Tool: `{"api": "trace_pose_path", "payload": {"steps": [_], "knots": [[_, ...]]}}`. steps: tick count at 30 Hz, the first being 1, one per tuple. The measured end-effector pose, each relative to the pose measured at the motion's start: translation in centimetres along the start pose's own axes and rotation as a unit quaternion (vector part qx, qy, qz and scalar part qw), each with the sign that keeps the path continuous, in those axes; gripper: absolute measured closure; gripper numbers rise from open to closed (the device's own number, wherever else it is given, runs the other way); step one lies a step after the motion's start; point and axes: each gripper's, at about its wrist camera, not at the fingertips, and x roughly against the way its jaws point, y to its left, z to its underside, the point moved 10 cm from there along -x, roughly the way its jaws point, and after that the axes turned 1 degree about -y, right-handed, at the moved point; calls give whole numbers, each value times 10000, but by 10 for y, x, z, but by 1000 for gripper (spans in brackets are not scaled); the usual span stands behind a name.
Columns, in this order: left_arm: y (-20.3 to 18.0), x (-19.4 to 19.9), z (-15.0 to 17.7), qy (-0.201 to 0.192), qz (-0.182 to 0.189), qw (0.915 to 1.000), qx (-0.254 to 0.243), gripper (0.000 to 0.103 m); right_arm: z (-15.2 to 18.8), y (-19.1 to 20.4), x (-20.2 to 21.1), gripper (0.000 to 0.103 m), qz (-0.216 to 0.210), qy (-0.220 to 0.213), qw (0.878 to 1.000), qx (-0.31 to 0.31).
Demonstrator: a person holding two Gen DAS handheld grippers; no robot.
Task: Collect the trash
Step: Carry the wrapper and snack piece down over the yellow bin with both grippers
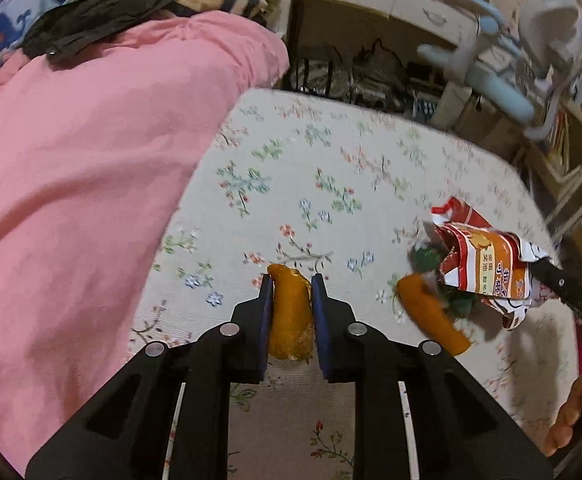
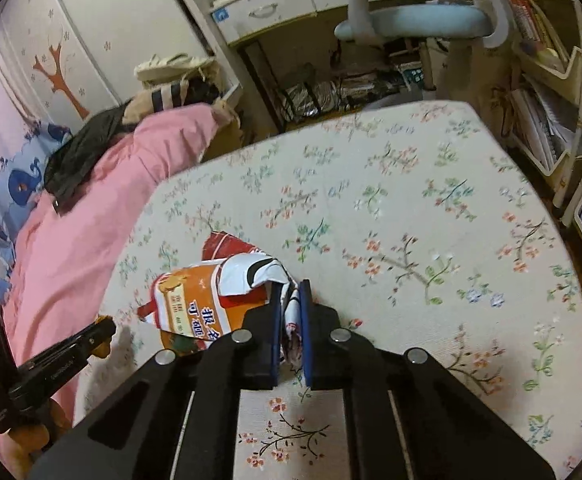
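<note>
While the left hand-held gripper (image 1: pixel 291 292) clamps an orange peel (image 1: pixel 291 316), the right hand-held gripper (image 2: pixel 291 304) pinches a snack bag (image 2: pixel 203 300) printed with Chinese characters, both over the floral bed (image 1: pixel 331 168). Beside: second peel (image 1: pixel 431 316). Beyond: pink quilt (image 1: pixel 91 160), chair (image 2: pixel 415 24).

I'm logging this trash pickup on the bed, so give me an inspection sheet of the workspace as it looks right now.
Surface: floral bed sheet, partly covered by a pink blanket.
Job's things: orange peel piece; second orange peel lying on the sheet; crumpled snack wrapper.
Clutter: black garment on the blanket.
Grippers: left gripper shut on the orange peel piece; right gripper shut on the wrapper's edge.
Cables: nothing seen.
Surroundings: blue chair, desk drawers, bookshelves.
</note>
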Motion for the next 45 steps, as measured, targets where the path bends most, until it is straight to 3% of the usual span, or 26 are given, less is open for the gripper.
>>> {"api": "trace_pose_path", "payload": {"steps": [9,17,24,34,45], "knots": [[-8,38,-8,-433,354,9984,20,85,-9,-12,29,94,-99,-286,9992,-250],[-31,79,5,-776,186,9953,-555,85,1,-2,55,94,-272,-351,9989,-137],[-37,115,21,-1010,86,9921,-740,85,16,11,91,94,-329,-450,9982,207],[-42,160,53,-1188,89,9898,-781,85,63,27,144,94,-348,-529,9950,768],[-55,197,103,-1270,5,9859,-1093,85,146,42,168,94,-339,-63,9887,1456]]}}
